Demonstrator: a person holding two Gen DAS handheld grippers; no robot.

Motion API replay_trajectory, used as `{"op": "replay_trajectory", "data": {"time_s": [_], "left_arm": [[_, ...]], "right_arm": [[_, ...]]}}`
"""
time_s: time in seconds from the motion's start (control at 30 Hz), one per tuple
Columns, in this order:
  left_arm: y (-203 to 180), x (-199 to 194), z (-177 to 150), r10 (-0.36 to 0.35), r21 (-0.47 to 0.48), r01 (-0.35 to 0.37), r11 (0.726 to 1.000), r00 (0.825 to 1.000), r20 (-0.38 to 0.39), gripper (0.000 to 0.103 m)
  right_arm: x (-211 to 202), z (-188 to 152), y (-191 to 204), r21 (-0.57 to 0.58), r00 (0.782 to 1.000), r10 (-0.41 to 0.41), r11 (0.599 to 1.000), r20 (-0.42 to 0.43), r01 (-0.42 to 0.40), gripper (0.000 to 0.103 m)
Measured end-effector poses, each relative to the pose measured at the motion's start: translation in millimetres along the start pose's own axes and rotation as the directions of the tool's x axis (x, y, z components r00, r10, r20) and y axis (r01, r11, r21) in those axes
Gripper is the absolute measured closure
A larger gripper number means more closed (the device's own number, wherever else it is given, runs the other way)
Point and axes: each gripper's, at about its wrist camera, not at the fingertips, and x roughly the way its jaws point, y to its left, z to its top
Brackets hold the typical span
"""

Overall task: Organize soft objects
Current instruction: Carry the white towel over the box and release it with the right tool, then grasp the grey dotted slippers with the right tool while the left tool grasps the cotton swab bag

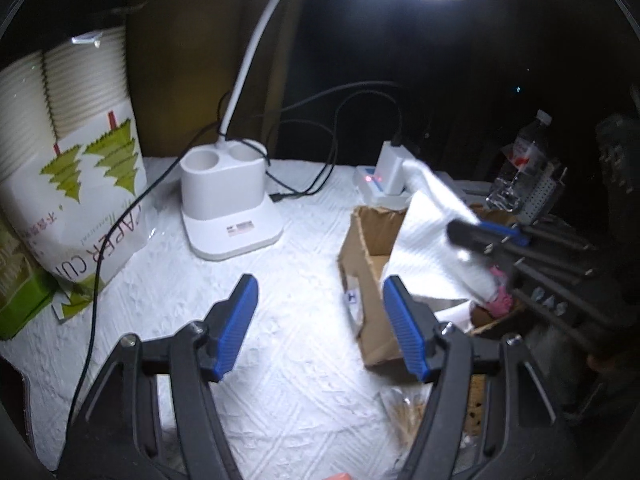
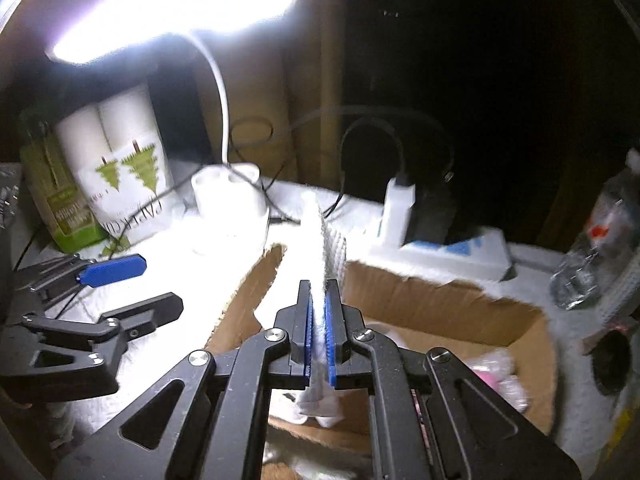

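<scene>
My right gripper is shut on a white cloth and holds it above the open cardboard box. In the left wrist view the same cloth hangs over the box, pinched by the right gripper. A pink and white soft item lies inside the box, also visible in the left wrist view. My left gripper is open and empty above the white table cover, left of the box. It shows in the right wrist view at the left.
A white desk lamp base stands at the back centre with black cables. A paper cup pack stands at the left. A white power strip with a charger sits behind the box. A clear plastic bottle stands at the right.
</scene>
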Motion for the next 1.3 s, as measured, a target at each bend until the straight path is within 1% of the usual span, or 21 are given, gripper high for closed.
{"op": "replay_trajectory", "data": {"time_s": [0.1,0.2,0.4,0.47,0.53,0.57,0.6,0.63,0.67,0.93,1.13,1.3], "left_arm": [[2.0,6.8,-1.8,-0.001,-0.004,0.001,1.000,1.000,-0.013,0.037],[2.2,12.7,-3.9,-0.004,-0.001,0.004,1.000,1.000,-0.027,0.037],[1.1,14.8,-5.8,-0.005,0.004,0.005,1.000,0.999,-0.034,0.037],[0.5,11.7,-6.0,-0.003,0.006,0.003,1.000,1.000,-0.030,0.037],[0.2,8.5,-6.2,-0.001,0.007,0.001,1.000,1.000,-0.026,0.037],[-0.1,6.3,-6.6,0.002,0.007,-0.001,1.000,1.000,-0.024,0.037],[-0.9,3.2,-7.5,0.004,0.010,-0.004,1.000,1.000,-0.021,0.037],[-1.3,0.8,-7.9,0.005,0.010,-0.004,1.000,1.000,-0.019,0.037],[-2.2,-2.3,-8.8,0.004,0.011,-0.004,1.000,1.000,-0.016,0.037],[-18.0,-26.5,-14.7,-0.009,0.032,0.009,0.999,1.000,0.007,0.037],[-34.0,-42.0,-22.2,-0.021,0.057,0.020,0.998,1.000,0.019,0.036],[-49.2,-48.8,-32.2,-0.031,0.083,0.030,0.996,0.999,0.014,0.036]], "right_arm": [[21.3,-7.4,-0.3,0.010,0.999,0.017,1.000,-0.052,-0.016,0.097],[39.0,-14.3,-0.5,0.021,0.992,0.045,0.999,-0.117,-0.043,0.097],[49.2,-16.2,11.2,-0.024,0.980,0.074,0.996,-0.186,-0.080,0.096],[53.0,-17.9,14.9,-0.042,0.973,0.080,0.995,-0.216,-0.091,0.093],[51.6,-18.4,14.4,-0.037,0.973,0.082,0.995,-0.217,-0.093,0.090],[48.0,-17.6,12.5,-0.025,0.974,0.090,0.995,-0.209,-0.097,0.075],[44.2,-16.8,10.9,-0.016,0.976,0.095,0.995,-0.196,-0.100,0.054],[38.1,-15.5,9.2,-0.007,0.980,0.094,0.995,-0.176,-0.097,0.046],[33.3,-14.3,8.0,-0.003,0.983,0.091,0.996,-0.161,-0.093,0.043],[-17.0,-16.6,1.6,0.006,0.995,0.049,0.999,-0.087,-0.048,0.043],[-50.1,-31.5,-1.3,0.019,0.998,0.023,1.000,-0.057,-0.022,0.043],[-72.5,-51.0,-8.3,0.040,0.999,0.000,0.999,-0.049,0.002,0.043]]}}
